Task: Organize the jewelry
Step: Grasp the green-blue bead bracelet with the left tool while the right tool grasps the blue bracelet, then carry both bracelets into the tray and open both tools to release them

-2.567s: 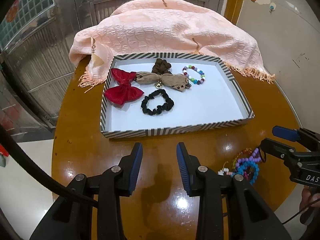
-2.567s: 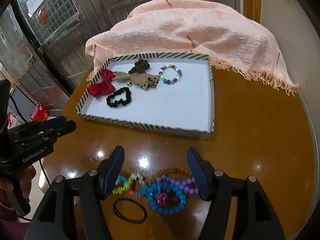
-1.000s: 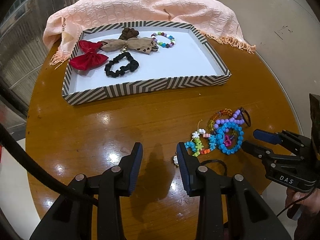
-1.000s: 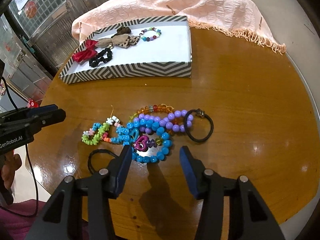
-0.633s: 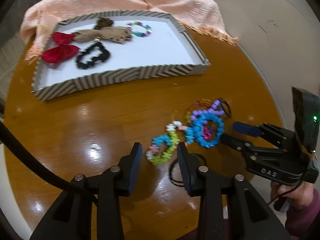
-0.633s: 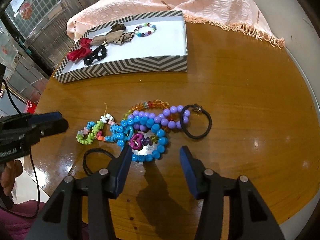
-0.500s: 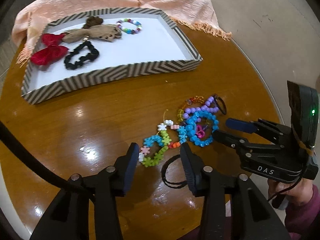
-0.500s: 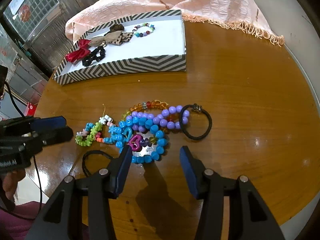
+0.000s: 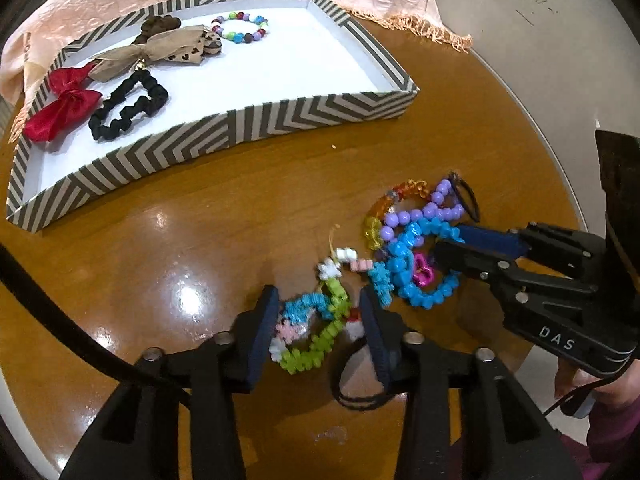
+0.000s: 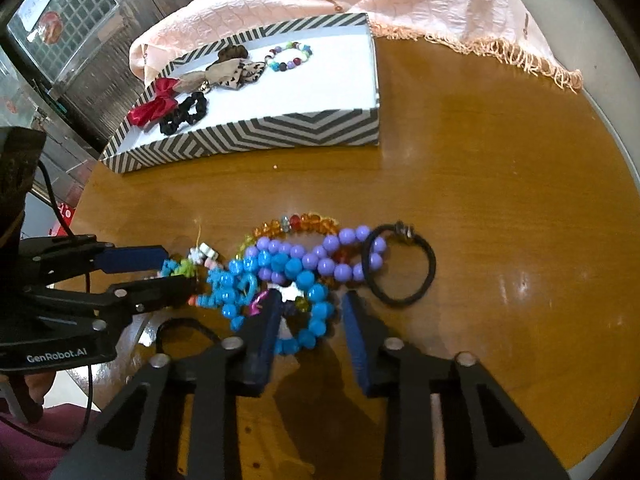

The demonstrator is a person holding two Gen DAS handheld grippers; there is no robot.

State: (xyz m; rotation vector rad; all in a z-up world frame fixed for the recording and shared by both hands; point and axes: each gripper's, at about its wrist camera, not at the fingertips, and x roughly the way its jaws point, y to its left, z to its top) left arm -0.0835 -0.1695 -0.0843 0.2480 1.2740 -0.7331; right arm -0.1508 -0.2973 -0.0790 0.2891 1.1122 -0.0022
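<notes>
Low in the left wrist view, the left gripper [image 9: 318, 322] stands open, its fingers either side of the green-and-blue bracelet [image 9: 310, 330] without closing on it. In the right wrist view, the right gripper [image 10: 308, 320] is likewise open around the blue bead bracelet [image 10: 296, 280], gripping nothing. Just beyond lie the purple bracelet [image 10: 320, 258], amber bracelet [image 10: 298, 222] and black hair tie [image 10: 400, 264] on the table [image 10: 500, 160]. At upper left, the striped tray [image 10: 256, 134] holds bows, a scrunchie and a bead bracelet.
</notes>
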